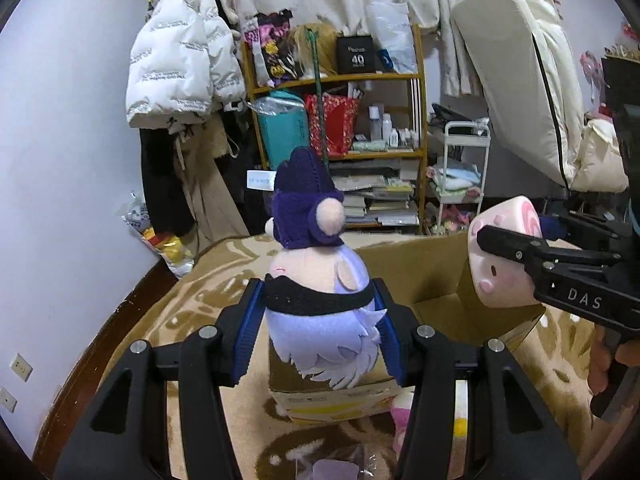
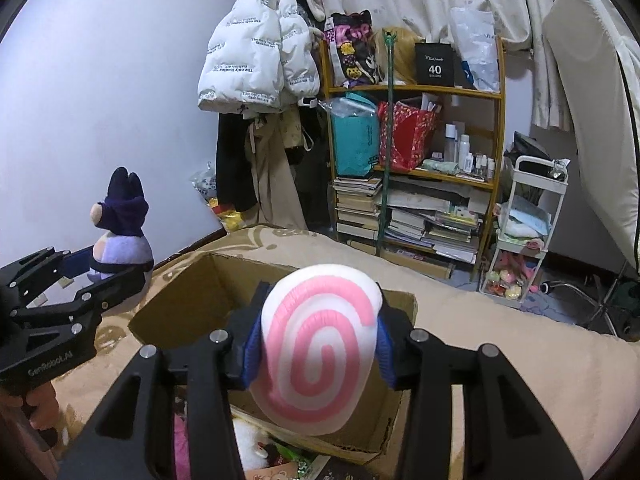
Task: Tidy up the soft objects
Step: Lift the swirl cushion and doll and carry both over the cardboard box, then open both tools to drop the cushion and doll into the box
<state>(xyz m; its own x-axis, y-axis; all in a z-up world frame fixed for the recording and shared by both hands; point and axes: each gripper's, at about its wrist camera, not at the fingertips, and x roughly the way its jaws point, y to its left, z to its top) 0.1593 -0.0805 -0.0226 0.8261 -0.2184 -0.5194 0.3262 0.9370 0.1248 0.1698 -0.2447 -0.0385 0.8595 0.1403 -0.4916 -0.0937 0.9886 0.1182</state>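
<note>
1. The left gripper (image 1: 318, 320) is clamped on a lavender plush doll (image 1: 320, 308) with a dark purple knitted hat; its blue pads press both sides of the doll's body at the black waistband, and the doll stands upright between them.
2. The right gripper (image 2: 318, 340) is closed on a round pink-and-white swirl plush (image 2: 320, 344), with its blue pads squeezing both flanks.
3. In the left wrist view that plush shows a small pink face and hangs above the open cardboard box (image 1: 436, 276), which sits on a tan patterned blanket (image 1: 192, 304).
4. Readable writing: "DAS" is on the side of the right gripper in the left wrist view, and "GenRobot.AI" is on the side of the left gripper in the right wrist view.
5. A black box (image 2: 434, 65) on the top board of the wooden shelf (image 2: 412, 90) reads "40 COLORS".
6. The white puffer jacket (image 2: 256, 60) hanging on the wall carries repeated print, "The only leading fashion art".
7. Stacked books (image 2: 412, 216) fill the lower shelf, with a teal bag (image 2: 354, 140) and a red bag (image 2: 406, 136) above them.
8. A white trolley (image 2: 532, 216) stands to the right of the shelf.
</note>
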